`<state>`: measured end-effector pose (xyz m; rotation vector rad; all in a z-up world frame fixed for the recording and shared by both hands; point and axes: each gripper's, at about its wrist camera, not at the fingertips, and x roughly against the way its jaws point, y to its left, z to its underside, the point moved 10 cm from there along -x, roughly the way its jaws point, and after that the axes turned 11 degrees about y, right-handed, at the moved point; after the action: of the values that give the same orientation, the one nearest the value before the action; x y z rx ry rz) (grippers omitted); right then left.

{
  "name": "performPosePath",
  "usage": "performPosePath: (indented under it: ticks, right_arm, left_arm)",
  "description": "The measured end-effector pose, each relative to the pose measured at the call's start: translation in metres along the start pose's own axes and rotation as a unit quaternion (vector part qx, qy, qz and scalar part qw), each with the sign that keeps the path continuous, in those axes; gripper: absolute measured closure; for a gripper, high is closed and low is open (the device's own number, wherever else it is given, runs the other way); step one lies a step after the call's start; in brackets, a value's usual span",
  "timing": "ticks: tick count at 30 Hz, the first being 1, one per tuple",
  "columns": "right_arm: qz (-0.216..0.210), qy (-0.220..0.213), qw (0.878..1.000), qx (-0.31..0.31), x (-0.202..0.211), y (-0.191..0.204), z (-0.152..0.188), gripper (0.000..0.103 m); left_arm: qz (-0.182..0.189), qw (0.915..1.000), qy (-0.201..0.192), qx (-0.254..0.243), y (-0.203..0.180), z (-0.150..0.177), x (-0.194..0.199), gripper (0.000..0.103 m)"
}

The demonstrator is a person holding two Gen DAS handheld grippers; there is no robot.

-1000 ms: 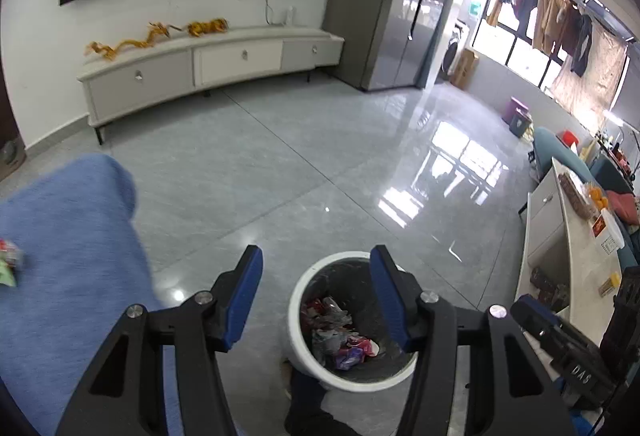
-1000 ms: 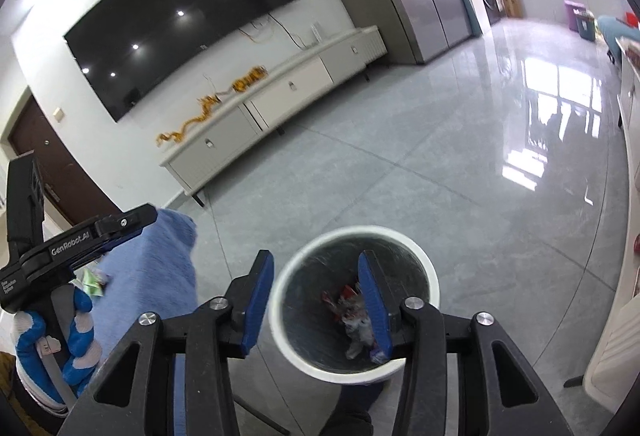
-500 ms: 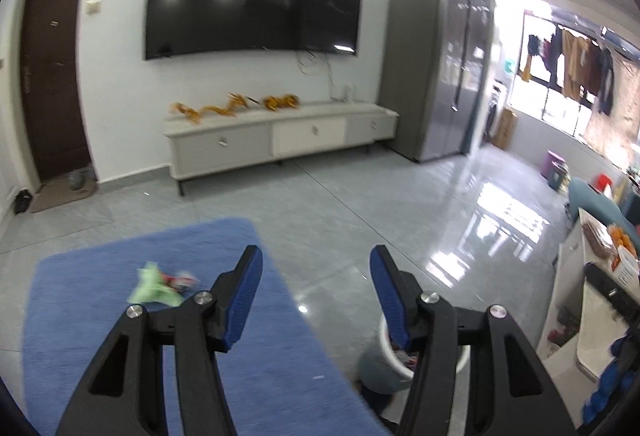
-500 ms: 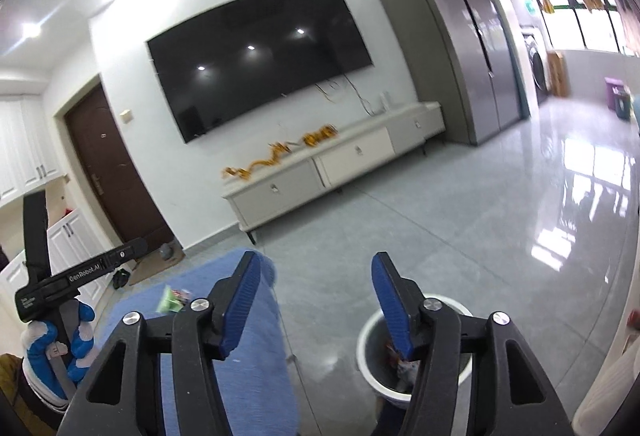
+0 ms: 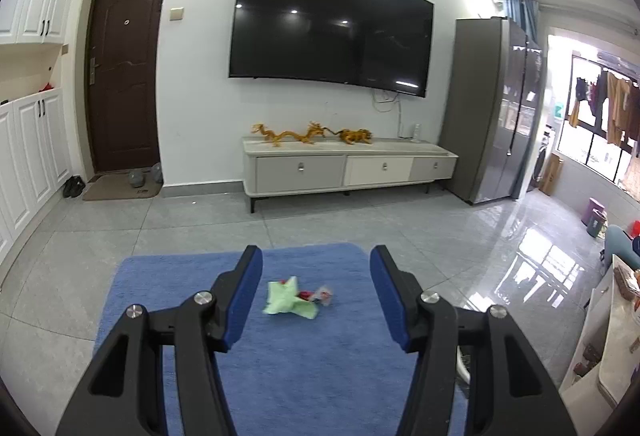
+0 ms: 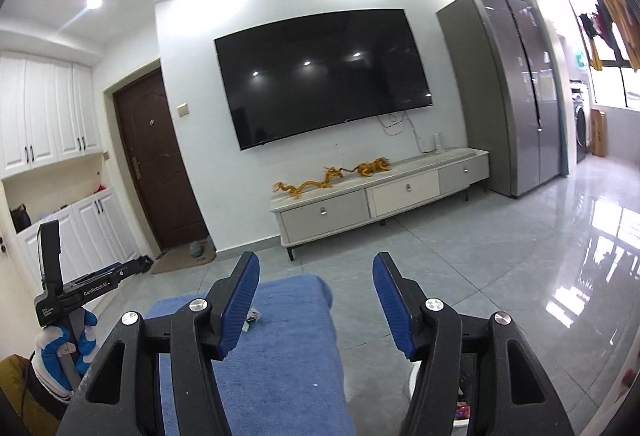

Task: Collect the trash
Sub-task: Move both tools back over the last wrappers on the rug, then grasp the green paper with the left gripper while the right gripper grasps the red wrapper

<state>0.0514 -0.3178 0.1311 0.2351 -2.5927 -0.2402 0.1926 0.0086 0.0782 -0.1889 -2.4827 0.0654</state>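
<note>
While L fingers (image 5: 316, 300) gape, green wrapper (image 5: 289, 298) lies beyond, on rug (image 5: 320, 376).

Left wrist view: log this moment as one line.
left gripper: open, empty | right gripper: open, empty | crumpled green wrapper: on blue rug, ahead of left gripper | trash: not yet collected

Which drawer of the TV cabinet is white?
The middle drawer; the left drawer and the right drawer beside it are grey.
</note>
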Motion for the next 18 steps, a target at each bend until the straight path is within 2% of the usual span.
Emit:
performPosePath:
  ticks: [3,7,12,18]
  right_arm:
    - [-0.010,0.024,1.000,0.010,-0.033,0.016,0.001,0.046]
    - [-0.026,0.064,0.997,0.024,-0.090,0.036,0.011,0.046]
    - [-0.046,0.119,0.991,0.030,-0.171,0.050,0.036,0.046]
    - [-0.066,0.179,0.981,0.034,-0.267,0.056,0.069,0.046]
  left_arm:
    - [-0.001,0.9998,0.013,0.011,0.025,0.004,-0.023,0.049]
    - [0.002,0.9985,0.050,0.022,0.045,0.018,-0.075,0.049]
    - [0.002,0.9939,0.107,0.025,0.052,0.043,-0.153,0.049]
    - [0.008,0.9872,0.156,0.033,0.044,0.059,-0.246,0.049]
